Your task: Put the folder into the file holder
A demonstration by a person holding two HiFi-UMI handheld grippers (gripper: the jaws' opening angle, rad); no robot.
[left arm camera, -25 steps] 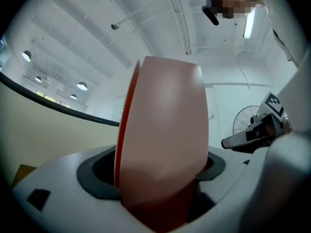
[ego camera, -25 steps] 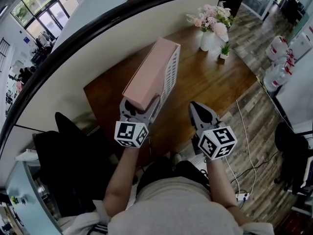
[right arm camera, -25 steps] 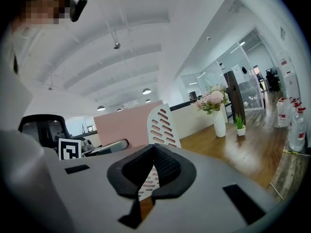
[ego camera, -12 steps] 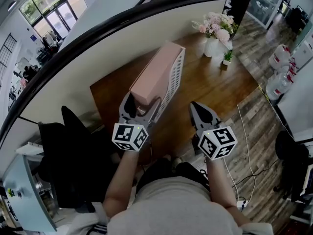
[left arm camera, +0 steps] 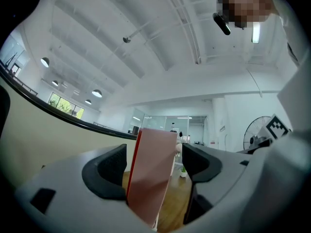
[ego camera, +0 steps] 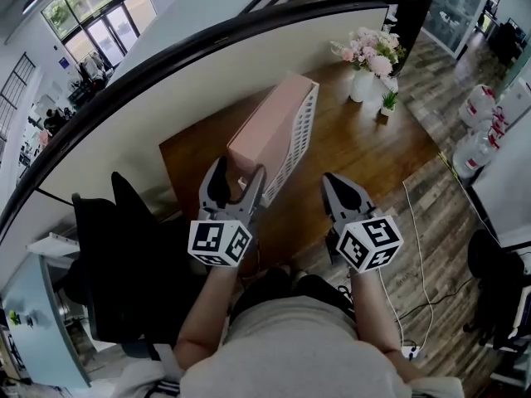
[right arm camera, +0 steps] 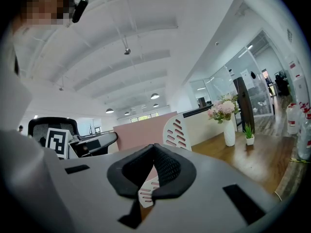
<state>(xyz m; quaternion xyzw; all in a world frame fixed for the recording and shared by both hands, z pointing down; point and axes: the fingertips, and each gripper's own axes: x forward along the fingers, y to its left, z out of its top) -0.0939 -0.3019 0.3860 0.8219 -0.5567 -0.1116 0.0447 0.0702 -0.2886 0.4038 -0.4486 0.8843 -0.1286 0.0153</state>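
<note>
A pink folder [ego camera: 270,129] stands on edge inside the white slotted file holder [ego camera: 302,131] on the wooden table [ego camera: 365,143]. My left gripper [ego camera: 237,175] hangs at the folder's near end, open, its jaws having just been closing a little. In the left gripper view the folder [left arm camera: 151,171] shows between the jaws with a gap on the right, and the pads do not press on it. My right gripper [ego camera: 342,191] is shut and empty, off to the right of the holder. The right gripper view shows the folder [right arm camera: 141,132] and holder [right arm camera: 176,129] beyond its closed jaws.
A white vase of pink flowers [ego camera: 366,58] and a small potted plant [ego camera: 387,102] stand at the table's far right corner. A curved partition wall [ego camera: 166,98] runs behind the table. A black chair [ego camera: 112,255] sits at the left, and water bottles [ego camera: 474,143] stand on the floor at the right.
My left gripper has drawn back from the folder's near end toward me and risen. The folder stays in the holder. The right gripper has barely shifted.
</note>
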